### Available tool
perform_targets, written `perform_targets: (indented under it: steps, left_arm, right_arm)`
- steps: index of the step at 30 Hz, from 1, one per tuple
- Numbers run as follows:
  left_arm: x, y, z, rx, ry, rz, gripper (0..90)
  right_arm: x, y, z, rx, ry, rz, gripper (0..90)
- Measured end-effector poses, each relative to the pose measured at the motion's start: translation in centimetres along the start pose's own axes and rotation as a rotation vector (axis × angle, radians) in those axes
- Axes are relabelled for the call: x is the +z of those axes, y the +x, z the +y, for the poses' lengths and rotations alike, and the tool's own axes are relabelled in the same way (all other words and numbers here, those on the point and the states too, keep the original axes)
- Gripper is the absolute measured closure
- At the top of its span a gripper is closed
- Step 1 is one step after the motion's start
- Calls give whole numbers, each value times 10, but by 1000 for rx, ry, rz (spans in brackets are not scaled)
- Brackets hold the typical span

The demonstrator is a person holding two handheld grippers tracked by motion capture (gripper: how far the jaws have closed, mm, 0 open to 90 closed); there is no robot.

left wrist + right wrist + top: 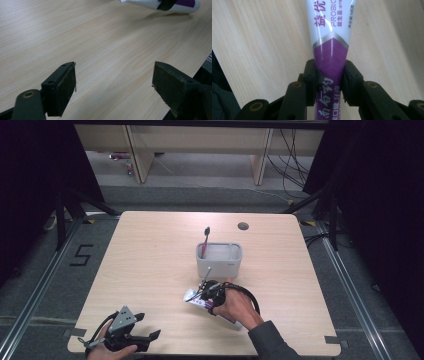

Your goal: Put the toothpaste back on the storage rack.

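A white and purple toothpaste tube (329, 37) is pinched between the jaws of my right gripper (329, 77), which is shut on its purple part. In the high view the toothpaste tube (192, 296) lies low over the table, just in front of a white holder box (219, 261), with the right gripper (211, 296) on it. A toothbrush (205, 240) stands in the box's left end. My left gripper (145, 329) rests at the table's front left corner, jaws wide open with nothing between them. The left gripper view shows its fingertips (62, 87) and the toothpaste tube (172, 5) farther off.
The wooden table (150, 250) has a round cable hole (243, 226) near its back edge. Dark curtains stand on both sides, and cables run over the floor at the back right.
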State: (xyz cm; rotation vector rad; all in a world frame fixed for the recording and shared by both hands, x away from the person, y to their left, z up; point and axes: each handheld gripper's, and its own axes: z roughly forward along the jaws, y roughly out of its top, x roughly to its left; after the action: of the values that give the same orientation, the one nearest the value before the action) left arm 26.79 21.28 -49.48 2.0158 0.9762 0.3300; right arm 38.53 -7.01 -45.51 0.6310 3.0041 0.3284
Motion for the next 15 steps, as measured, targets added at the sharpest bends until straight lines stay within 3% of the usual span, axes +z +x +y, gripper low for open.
perform_targets:
  steps: [1, 2, 4, 5, 13, 15]
  left_arm:
    - [0, 0, 0, -1, -1, 0, 186]
    - [0, 0, 0, 0, -1, 0, 186]
    - [0, 0, 0, 1, 1, -1, 186]
    - [0, 0, 0, -1, -4, 5, 186]
    - [1, -1, 0, -4, -2, -4, 186]
    - [0, 0, 0, 6, 6, -4, 186]
  right_arm:
    - [-3, 1, -1, 35, -1, -1, 686]
    - [-6, -2, -1, -5, -23, -4, 686]
    - [-12, -1, -4, 57, -58, 4, 686]
    - [-15, -2, -5, 59, -81, 14, 686]
    - [-42, -12, -21, 104, -348, -18, 687]
    - [-46, -14, -25, 113, -391, -24, 686]
